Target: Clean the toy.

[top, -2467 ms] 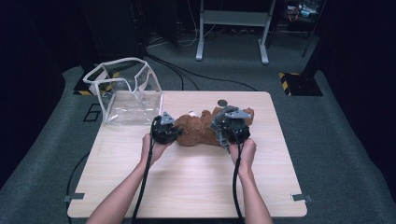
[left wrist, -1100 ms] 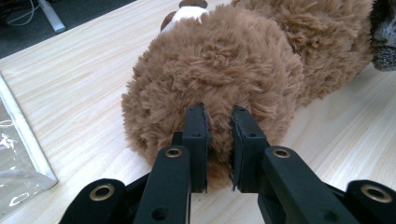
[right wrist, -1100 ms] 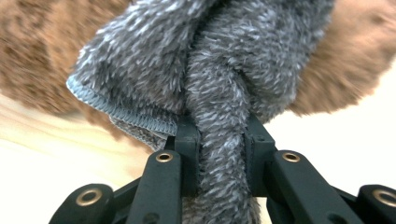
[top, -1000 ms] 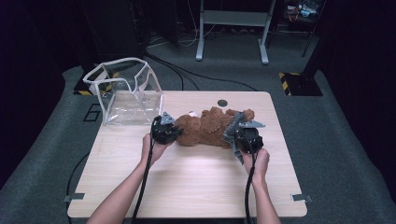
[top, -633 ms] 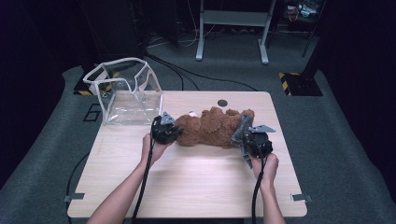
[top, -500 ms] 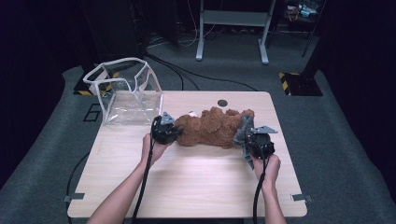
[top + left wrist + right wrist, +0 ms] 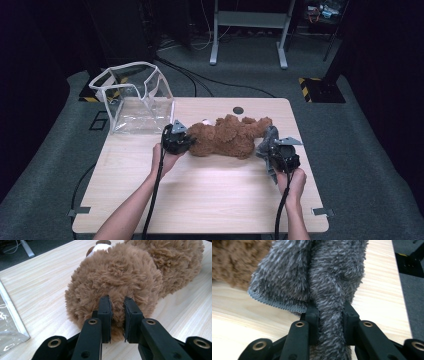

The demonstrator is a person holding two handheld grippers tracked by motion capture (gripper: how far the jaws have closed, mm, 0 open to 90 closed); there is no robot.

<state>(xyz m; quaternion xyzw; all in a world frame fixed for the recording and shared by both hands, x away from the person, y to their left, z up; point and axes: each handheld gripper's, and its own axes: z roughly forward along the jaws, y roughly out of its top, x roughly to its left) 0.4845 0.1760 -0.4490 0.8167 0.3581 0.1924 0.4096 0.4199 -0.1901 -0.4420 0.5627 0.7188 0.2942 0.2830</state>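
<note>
A brown plush teddy bear (image 7: pixel 227 136) lies on its side across the middle of the wooden table (image 7: pixel 200 200). My left gripper (image 7: pixel 181 140) is shut on the fur of the bear's round head (image 7: pixel 112 287), its jaws pinching the plush (image 7: pixel 117 315). A grey fuzzy cloth garment (image 7: pixel 266 141) hangs off the bear's right end. My right gripper (image 7: pixel 272 150) is shut on a fold of that grey cloth (image 7: pixel 329 285), with brown bear fur (image 7: pixel 234 260) just beyond it.
A clear plastic bag with white trim (image 7: pixel 134 97) stands open at the table's back left corner; its edge (image 7: pixel 10 322) lies near my left gripper. A round dark hole (image 7: pixel 238 110) sits near the back edge. Cables and a metal stand (image 7: pixel 247 25) lie beyond.
My right gripper has pulled to the right and toward the front, drawing the grey cloth off the bear's end. The left gripper has kept its hold on the head.
</note>
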